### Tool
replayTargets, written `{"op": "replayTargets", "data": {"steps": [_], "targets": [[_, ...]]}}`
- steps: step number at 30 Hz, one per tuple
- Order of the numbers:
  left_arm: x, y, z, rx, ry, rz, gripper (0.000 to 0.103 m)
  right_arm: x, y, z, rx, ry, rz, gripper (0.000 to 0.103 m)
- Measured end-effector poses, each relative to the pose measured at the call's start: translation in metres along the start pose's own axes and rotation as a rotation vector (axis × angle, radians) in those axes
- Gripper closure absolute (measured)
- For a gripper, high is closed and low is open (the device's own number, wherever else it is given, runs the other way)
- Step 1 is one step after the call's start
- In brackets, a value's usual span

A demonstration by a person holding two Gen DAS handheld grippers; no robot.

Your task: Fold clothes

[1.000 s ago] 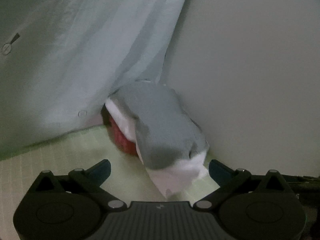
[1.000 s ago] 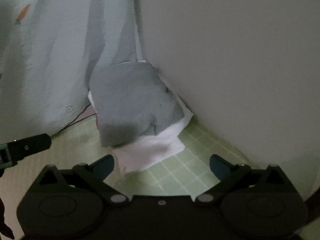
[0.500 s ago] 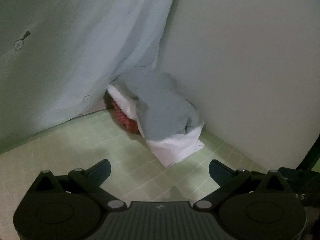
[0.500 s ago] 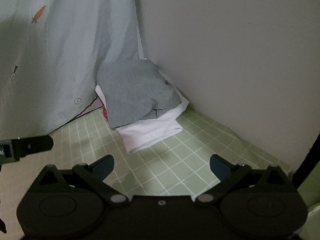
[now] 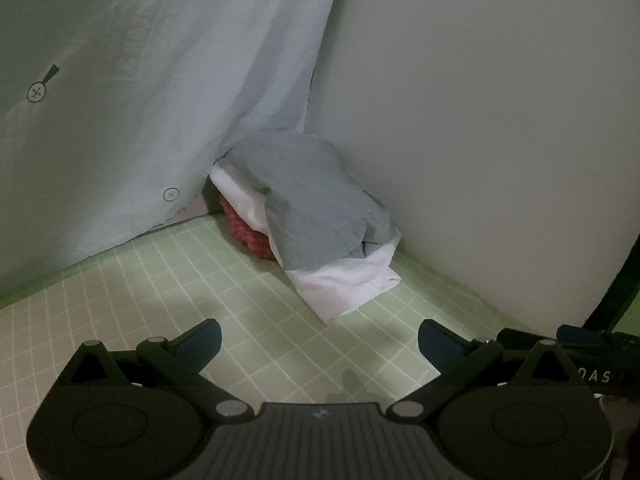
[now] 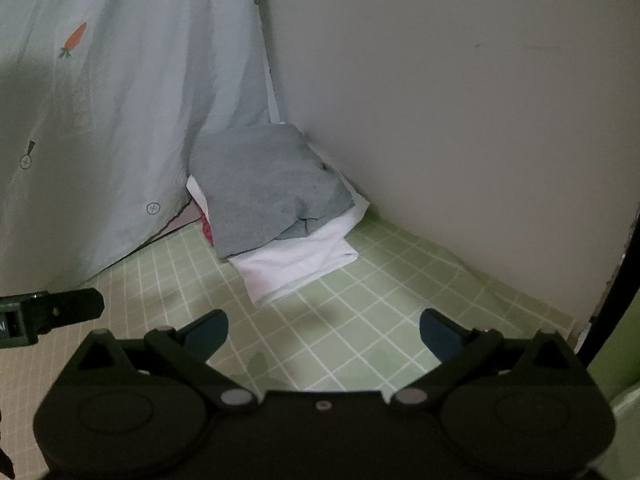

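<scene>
Left gripper (image 5: 319,338) and right gripper (image 6: 323,330) both wide, empty, near side; folded clothes stack (image 6: 272,196) in far corner, grey shirt (image 5: 308,204) topmost.

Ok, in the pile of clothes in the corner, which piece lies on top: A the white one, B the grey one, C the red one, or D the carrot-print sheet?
B: the grey garment drapes over the white one, with the red piece peeking out underneath at the left.
</scene>
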State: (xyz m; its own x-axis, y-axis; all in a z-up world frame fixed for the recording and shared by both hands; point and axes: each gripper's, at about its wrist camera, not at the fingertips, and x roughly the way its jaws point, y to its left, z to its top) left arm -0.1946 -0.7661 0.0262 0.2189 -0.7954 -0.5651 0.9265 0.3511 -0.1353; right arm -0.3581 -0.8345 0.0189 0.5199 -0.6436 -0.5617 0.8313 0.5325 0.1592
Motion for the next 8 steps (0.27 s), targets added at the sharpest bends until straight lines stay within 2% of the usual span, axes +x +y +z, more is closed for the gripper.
{"op": "replayTargets", "data": {"steps": [8], "targets": [[-0.0020,-0.0035,-0.0028,0.005,0.003,-0.005,0.000,-0.0048,-0.0021,-0.0030,0.003,-0.001,-0.006,0.000]]}}
